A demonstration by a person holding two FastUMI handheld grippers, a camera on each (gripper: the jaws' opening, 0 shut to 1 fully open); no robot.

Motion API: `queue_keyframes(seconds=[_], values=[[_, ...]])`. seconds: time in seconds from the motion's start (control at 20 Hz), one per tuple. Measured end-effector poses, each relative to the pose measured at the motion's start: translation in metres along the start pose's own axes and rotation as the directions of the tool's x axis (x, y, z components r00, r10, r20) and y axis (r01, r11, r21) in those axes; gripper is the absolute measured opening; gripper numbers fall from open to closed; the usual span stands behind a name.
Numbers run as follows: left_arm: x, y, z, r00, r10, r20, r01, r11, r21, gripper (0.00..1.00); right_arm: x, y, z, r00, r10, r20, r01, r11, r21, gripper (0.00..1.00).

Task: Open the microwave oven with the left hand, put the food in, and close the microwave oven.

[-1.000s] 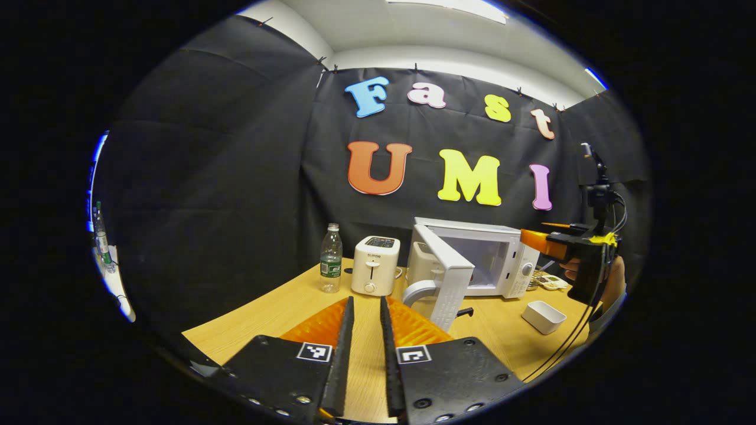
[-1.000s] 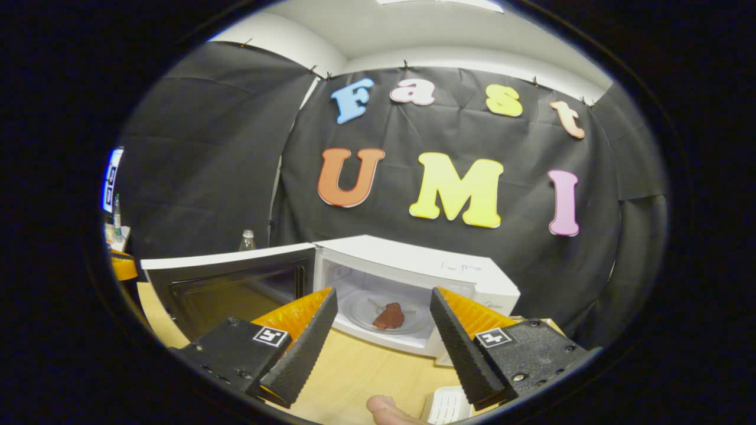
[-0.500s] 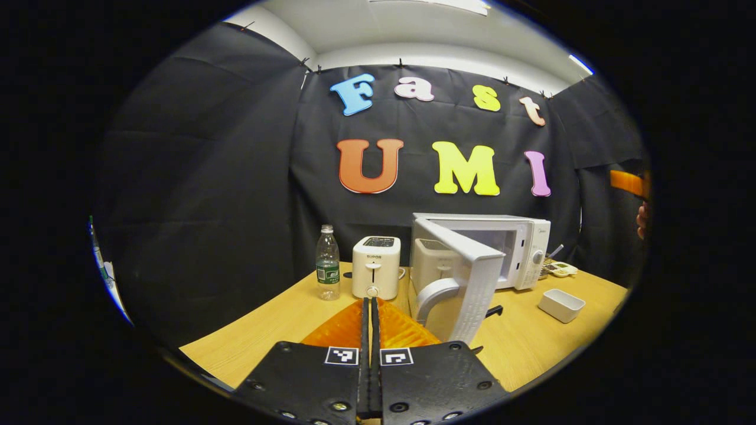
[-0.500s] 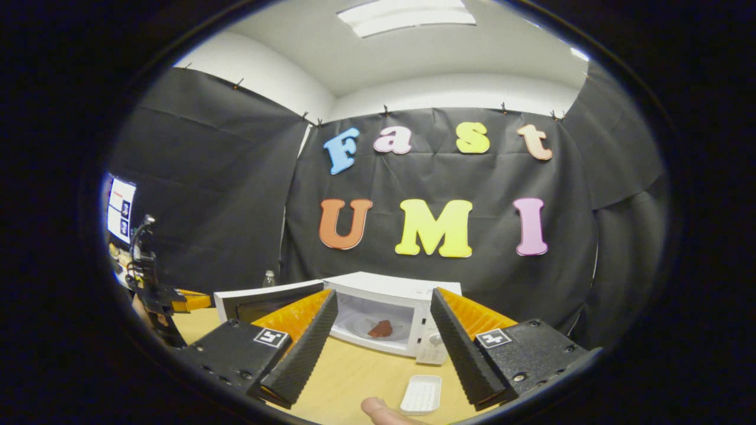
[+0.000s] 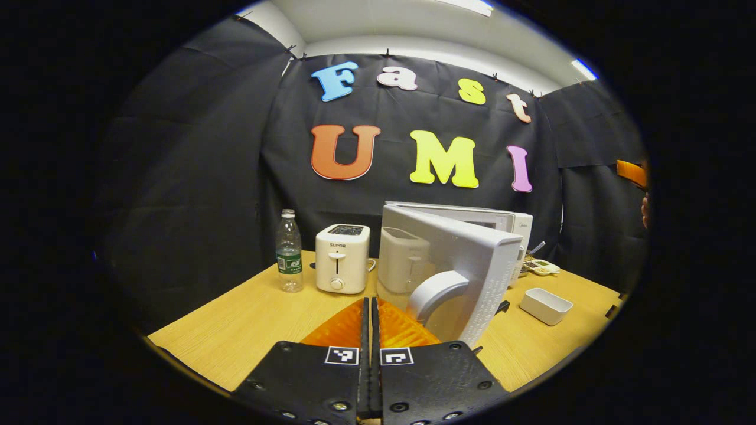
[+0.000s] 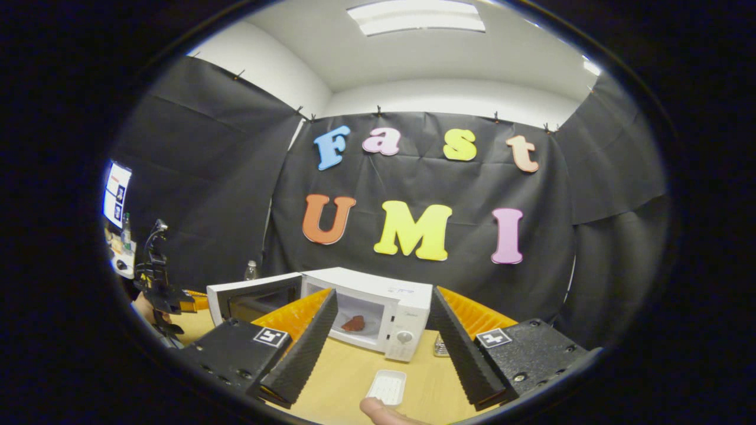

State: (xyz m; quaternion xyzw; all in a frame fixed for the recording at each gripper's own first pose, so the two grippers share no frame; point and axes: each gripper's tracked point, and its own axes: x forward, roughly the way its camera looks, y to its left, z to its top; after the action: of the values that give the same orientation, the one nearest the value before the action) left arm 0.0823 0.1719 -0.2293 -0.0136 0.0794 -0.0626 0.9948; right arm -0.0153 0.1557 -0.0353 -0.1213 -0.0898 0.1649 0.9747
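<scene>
In the left gripper view, a clear water bottle (image 5: 289, 251) with a green label stands at the far left of the wooden table (image 5: 236, 330), and just right of it sits a white toaster (image 5: 342, 258). Nearer, at the bottom of this view, the left gripper (image 5: 370, 330) has its two black fingers pressed together with nothing between them, low over the table and pointing toward the microwave door (image 5: 466, 260). The door stands swung out toward the camera, its curved white handle (image 5: 434, 289) just right of the fingertips, apart from them. A second pale appliance (image 5: 403, 260) shows behind the door's left edge, and the microwave (image 5: 508, 227) body sits behind the door. Right of the door a small white tray (image 5: 545, 305) lies on the table. In the right gripper view the door (image 6: 254, 295) is open to the left, and the food (image 6: 354, 323), a reddish-brown piece, lies inside the microwave (image 6: 384, 313) cavity. The right gripper (image 6: 384, 342) is spread wide and empty, held back from the oven, with the white tray (image 6: 387, 386) on the table between its fingers and a fingertip (image 6: 378, 407) at the bottom edge.
</scene>
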Motion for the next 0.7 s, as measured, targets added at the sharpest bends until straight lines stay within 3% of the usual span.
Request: queue_keyframes(seconds=[0.3, 0.7], values=[[0.022, -0.063, -0.014, 0.994, -0.104, -0.022, 0.104, 0.994, 0.040, 0.00, -0.032, -0.036, -0.004, 0.999, -0.050, -0.005, 0.050, 0.999, -0.017, 0.96], [0.056, -0.139, -0.010, 0.977, -0.213, -0.027, 0.214, 0.976, 0.028, 0.00, -0.033, -0.078, -0.021, 0.992, -0.121, -0.023, 0.121, 0.993, 0.009, 0.96]])
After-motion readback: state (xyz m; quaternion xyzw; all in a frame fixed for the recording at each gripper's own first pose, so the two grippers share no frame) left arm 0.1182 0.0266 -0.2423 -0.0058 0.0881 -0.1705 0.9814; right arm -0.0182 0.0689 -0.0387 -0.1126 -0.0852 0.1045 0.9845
